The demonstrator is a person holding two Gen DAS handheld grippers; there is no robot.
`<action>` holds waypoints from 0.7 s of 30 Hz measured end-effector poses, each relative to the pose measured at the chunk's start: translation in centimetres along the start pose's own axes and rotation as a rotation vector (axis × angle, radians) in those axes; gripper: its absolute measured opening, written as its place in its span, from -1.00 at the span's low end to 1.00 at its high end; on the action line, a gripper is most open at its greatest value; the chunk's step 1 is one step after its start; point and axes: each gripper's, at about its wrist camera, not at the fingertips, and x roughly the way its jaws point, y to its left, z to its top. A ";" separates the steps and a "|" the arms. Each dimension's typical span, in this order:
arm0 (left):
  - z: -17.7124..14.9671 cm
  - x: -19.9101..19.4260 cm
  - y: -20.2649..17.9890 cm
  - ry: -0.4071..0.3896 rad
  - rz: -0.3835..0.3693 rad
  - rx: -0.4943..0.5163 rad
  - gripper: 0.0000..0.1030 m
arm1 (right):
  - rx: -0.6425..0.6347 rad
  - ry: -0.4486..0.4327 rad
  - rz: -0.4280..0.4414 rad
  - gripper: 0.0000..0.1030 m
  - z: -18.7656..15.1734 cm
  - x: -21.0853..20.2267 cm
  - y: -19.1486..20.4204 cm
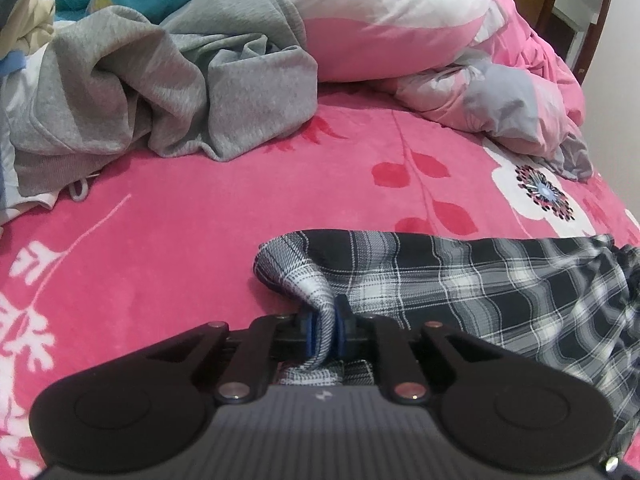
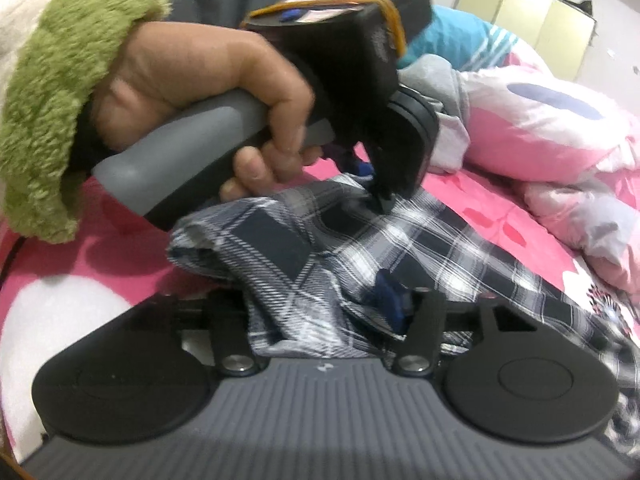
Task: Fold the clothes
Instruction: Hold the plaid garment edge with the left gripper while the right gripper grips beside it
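Left wrist: the left gripper (image 1: 323,330) pinches a bunched corner of the thin plaid garment (image 1: 480,292), which lies on the plush pink floral bedspread (image 1: 200,232) (a rumpled grey sweatshirt (image 1: 160,80) sits well beyond).

Right wrist: the right gripper (image 2: 320,304) is buried in plaid folds (image 2: 280,248); I cannot tell its grip. A hand (image 2: 192,80), fuzzy green cuff (image 2: 52,92), holds the other tool.

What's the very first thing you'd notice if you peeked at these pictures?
Probably the bright pink flowery blanket covering the bed, with the black-and-white checked cloth lying on it near the cameras. The left gripper and the right gripper are both pinching that cloth. A fuzzy green sleeve stands out in the right view, and a grey sweatshirt sits crumpled further back.
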 end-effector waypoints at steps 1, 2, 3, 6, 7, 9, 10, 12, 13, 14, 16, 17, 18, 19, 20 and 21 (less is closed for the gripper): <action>0.0 0.0 0.1 -0.001 -0.003 -0.003 -0.76 | 0.008 0.004 -0.003 0.24 0.0 0.1 -0.1; -0.1 0.0 0.1 -0.001 -0.006 -0.006 -0.76 | 0.017 0.008 -0.005 0.28 0.0 0.2 -0.3; -0.1 0.1 0.2 -0.002 -0.007 -0.009 -0.75 | 0.025 0.012 -0.008 0.34 0.0 0.3 -0.4; -0.1 0.1 0.3 -0.001 -0.010 -0.015 -0.74 | 0.050 0.024 -0.016 0.51 0.0 0.6 -0.8; -0.1 0.1 0.3 -0.001 -0.011 -0.017 -0.73 | 0.058 0.027 -0.020 0.58 0.0 0.7 -0.9; 0.0 0.2 0.4 0.000 -0.012 -0.022 -0.73 | 0.079 0.033 -0.017 0.61 0.0 1.0 -1.3; 0.0 0.2 0.4 0.000 -0.012 -0.022 -0.72 | 0.088 0.036 -0.016 0.66 0.0 1.0 -1.5; 0.0 0.2 0.4 0.000 -0.012 -0.023 -0.72 | 0.103 0.042 -0.025 0.76 0.0 1.2 -1.6; 0.0 0.2 0.4 0.000 -0.012 -0.023 -0.71 | 0.110 0.045 -0.030 0.84 -0.1 1.3 -1.7; 0.0 0.2 0.4 0.000 -0.011 -0.022 -0.70 | 0.117 0.048 -0.035 0.86 -0.1 1.3 -1.8; 0.0 0.2 0.4 -0.002 -0.010 -0.023 -0.70 | 0.123 0.052 -0.044 0.96 -0.1 1.4 -1.8; 0.0 0.2 0.4 -0.001 -0.010 -0.024 -0.70 | 0.126 0.053 -0.044 0.98 -0.2 1.4 -1.8; 0.0 0.2 0.4 -0.001 -0.010 -0.025 -0.70 | 0.130 0.053 -0.043 0.97 -0.2 1.4 -1.9; 0.1 0.1 0.4 -0.001 -0.010 -0.026 -0.69 | 0.134 0.054 -0.042 0.97 -0.2 1.4 -1.9; 0.1 0.1 0.4 0.000 -0.010 -0.027 -0.69 | 0.137 0.054 -0.040 0.97 -0.2 1.4 -2.0; 0.1 0.1 0.4 0.000 -0.011 -0.028 -0.69 | 0.141 0.055 -0.039 0.97 -0.2 1.3 -2.0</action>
